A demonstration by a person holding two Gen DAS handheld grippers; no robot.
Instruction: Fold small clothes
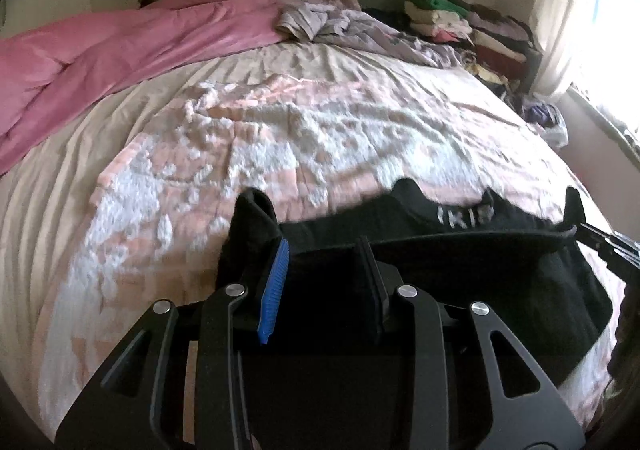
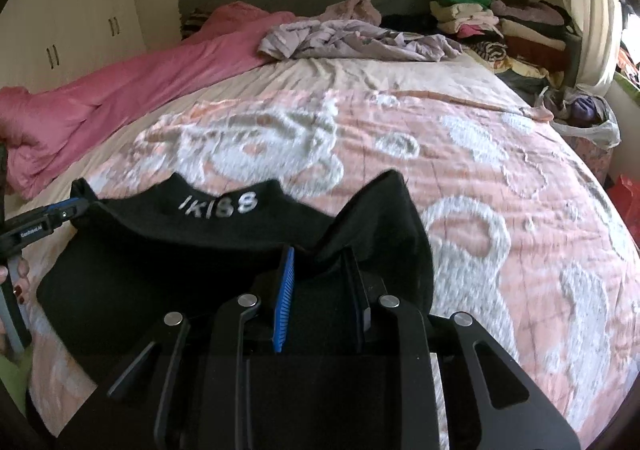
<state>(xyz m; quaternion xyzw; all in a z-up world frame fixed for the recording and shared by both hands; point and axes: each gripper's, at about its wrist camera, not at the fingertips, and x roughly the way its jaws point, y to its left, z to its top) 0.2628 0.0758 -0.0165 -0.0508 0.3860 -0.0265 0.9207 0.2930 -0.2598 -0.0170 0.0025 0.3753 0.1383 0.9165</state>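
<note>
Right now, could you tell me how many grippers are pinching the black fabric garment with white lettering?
2: the left gripper pinches the black fabric garment with white lettering at one top corner, the right gripper at the other.

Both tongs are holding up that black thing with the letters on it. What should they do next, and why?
Probably lower it flat onto the pink-and-white bedspread. The left tongs and right tongs each pinch one top corner of the black garment, which is stretched between them, with open bedspread just beyond it. Flat, it would be ready to fold.
</note>
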